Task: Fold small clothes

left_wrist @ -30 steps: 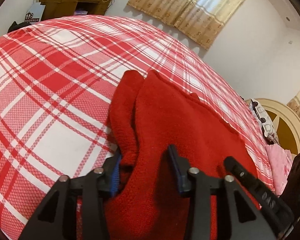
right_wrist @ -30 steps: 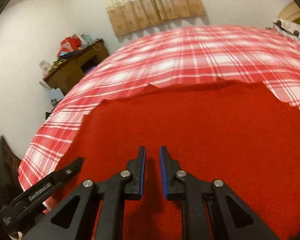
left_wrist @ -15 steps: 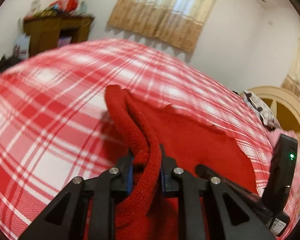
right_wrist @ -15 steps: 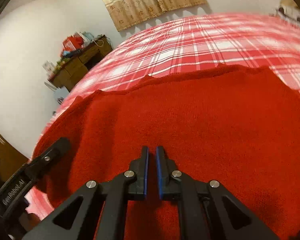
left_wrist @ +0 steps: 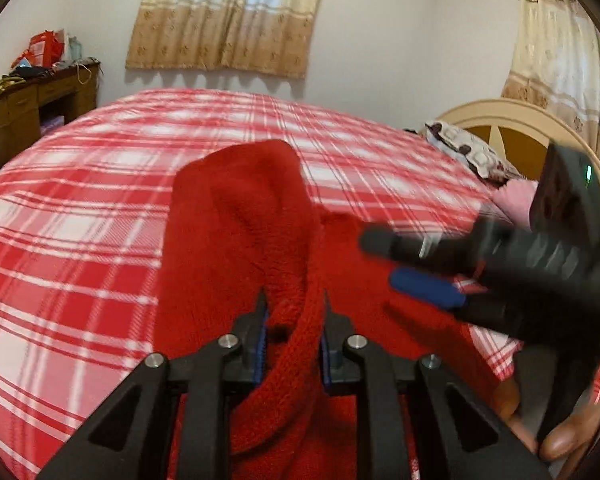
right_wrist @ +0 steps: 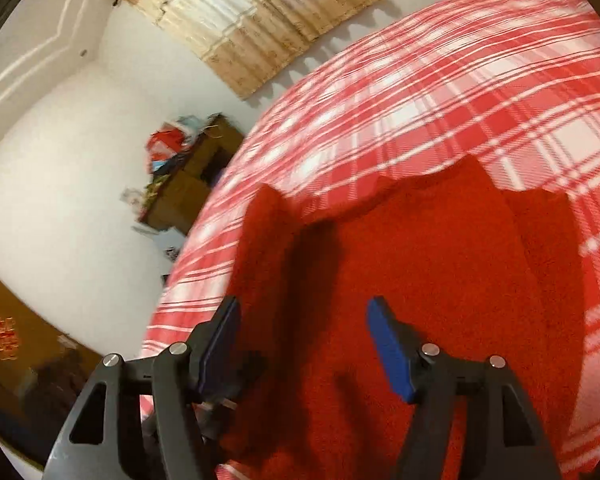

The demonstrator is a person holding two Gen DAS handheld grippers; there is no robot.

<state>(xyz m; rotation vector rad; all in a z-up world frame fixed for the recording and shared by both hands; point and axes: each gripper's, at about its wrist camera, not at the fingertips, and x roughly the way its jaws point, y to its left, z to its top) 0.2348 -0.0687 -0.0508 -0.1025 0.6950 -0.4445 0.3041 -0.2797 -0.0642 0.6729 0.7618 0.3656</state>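
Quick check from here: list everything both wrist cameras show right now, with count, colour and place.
sweater: one, red, on the bed, ribbed edge lifted
bedspread: one, red and white plaid, covering the bed
curtains: two, beige, on the far wall and at right
desk: one, brown wood, cluttered, by the far left wall
headboard: one, cream and brown, right
pillow: one, patterned, by the headboard
pink cloth: one, by the pillow
left tongs: black, blue pads, shut on the sweater's edge
right tongs: black, blue pads, open above the sweater

A home bedroom: plaid-covered bed (left_wrist: 100, 240), curtains (left_wrist: 224, 16), cluttered wooden desk (left_wrist: 32, 96).
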